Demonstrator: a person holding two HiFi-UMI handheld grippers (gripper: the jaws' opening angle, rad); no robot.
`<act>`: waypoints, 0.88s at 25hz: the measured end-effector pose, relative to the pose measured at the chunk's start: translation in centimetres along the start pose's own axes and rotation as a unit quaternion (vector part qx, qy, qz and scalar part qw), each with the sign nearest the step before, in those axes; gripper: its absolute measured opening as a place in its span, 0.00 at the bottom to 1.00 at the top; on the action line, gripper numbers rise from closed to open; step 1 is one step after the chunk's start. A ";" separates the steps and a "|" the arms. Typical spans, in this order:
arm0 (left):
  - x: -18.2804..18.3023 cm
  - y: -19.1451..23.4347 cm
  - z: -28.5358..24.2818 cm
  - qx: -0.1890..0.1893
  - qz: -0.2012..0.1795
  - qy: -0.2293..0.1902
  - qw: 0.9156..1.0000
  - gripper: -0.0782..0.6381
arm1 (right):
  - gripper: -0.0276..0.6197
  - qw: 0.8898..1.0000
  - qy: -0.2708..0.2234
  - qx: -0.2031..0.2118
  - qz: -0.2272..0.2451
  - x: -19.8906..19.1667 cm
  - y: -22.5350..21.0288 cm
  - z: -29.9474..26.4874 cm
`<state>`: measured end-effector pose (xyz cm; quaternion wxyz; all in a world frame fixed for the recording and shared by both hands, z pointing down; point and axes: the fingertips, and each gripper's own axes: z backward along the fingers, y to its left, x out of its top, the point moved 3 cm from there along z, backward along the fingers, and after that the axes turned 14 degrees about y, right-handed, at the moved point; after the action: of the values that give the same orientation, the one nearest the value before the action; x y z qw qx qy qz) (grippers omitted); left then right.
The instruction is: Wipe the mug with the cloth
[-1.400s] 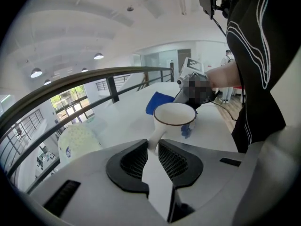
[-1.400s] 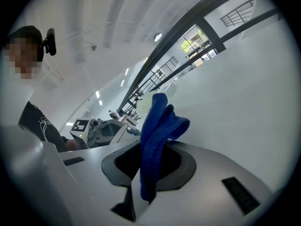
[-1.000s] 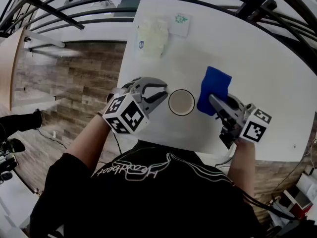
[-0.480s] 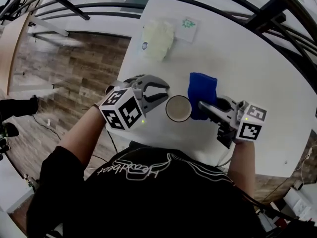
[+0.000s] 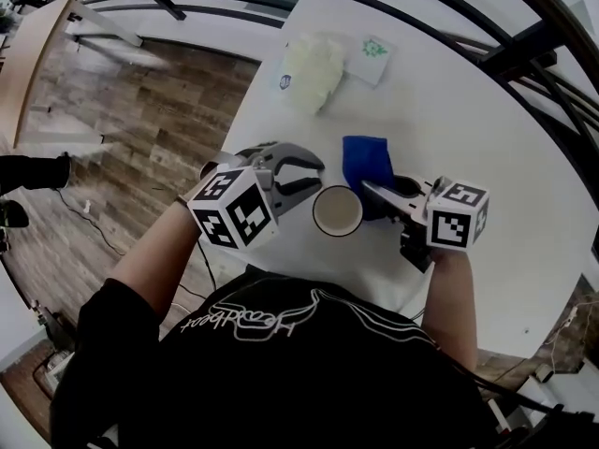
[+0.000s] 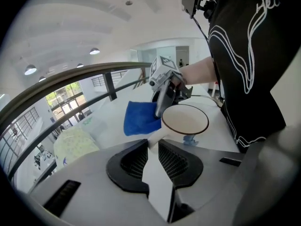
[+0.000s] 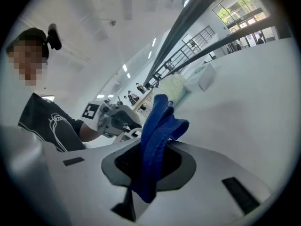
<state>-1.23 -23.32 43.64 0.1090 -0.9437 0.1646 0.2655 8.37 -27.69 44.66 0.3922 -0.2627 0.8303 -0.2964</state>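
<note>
A white mug stands near the front edge of the white table, its inside tan. My left gripper is at the mug's left, and in the left gripper view its jaws are shut on the mug's white handle. My right gripper comes in from the right, shut on a blue cloth. The cloth stands bunched up between the pads. It hangs right against the mug's far right side; the contact itself is hidden.
A pale yellow-green bundle and a white card with a green print lie at the table's far edge. Dark railing bars run behind the table. The table's left edge drops to a wooden floor.
My right gripper has carried the blue cloth leftward from beside the mug to right against its side. The left gripper has kept its hold at the mug's handle.
</note>
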 end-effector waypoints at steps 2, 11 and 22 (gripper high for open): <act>0.0 0.1 0.0 0.002 0.006 -0.004 1.000 0.20 | 0.14 0.999 0.021 -0.028 -0.005 -0.3 -0.5 -0.8; -0.9 0.4 -0.7 -0.020 0.032 -0.020 0.999 0.24 | 0.14 0.995 -0.039 -0.095 -0.016 -0.1 -1.6 0.4; -1.7 -4.7 7.0 -0.050 0.145 -0.135 0.979 0.27 | 0.14 0.950 -0.186 -0.251 0.020 -3.4 8.6 6.9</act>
<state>-4.12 -16.46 39.32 0.0437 -0.8697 0.2699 0.4109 14.08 -21.45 36.74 0.4668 -0.3861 0.7954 -0.0162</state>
